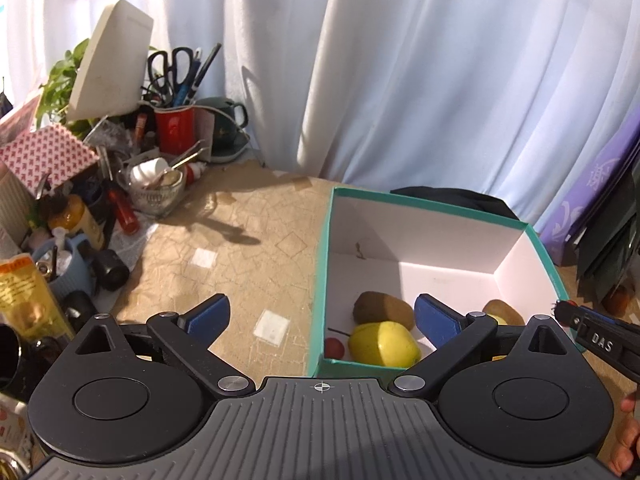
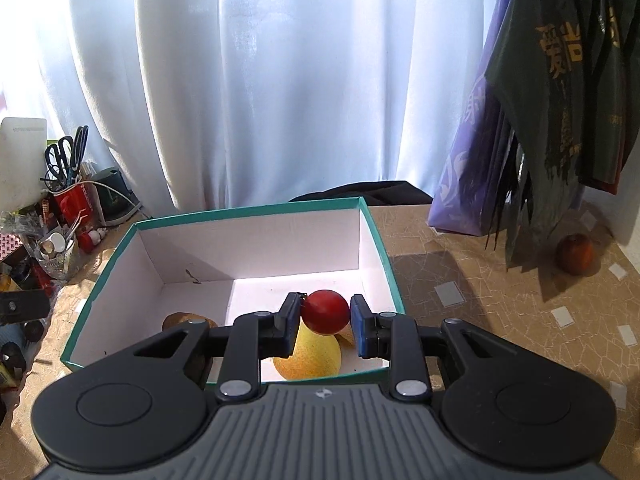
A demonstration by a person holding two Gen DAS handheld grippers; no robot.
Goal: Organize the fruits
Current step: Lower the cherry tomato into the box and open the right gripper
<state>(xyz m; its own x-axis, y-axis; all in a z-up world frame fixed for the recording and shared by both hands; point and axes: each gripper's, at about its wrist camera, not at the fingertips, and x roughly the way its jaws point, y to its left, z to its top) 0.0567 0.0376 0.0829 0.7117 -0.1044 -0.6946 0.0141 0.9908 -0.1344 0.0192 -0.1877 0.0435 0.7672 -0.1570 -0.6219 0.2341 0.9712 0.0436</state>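
Observation:
A teal box (image 1: 432,199) with a white inside stands on the tan table. In the left wrist view it holds a brown kiwi (image 1: 382,309), a yellow pear-like fruit (image 1: 384,343), a small red cherry (image 1: 334,347) and a second kiwi (image 1: 502,310). My left gripper (image 1: 322,312) hangs open and empty over the box's near left corner. My right gripper (image 2: 325,313) is shut on a round red fruit (image 2: 325,312), held above the box (image 2: 256,212) over the yellow fruit (image 2: 316,354). A reddish apple (image 2: 576,254) lies on the table to the right.
Clutter crowds the left: a red cup of scissors and pens (image 1: 174,128), a glass bowl (image 1: 158,196), bottles and a patterned carton (image 1: 44,156). A purple bag (image 2: 468,184) and dark green bags (image 2: 568,100) stand at the right. White curtains hang behind.

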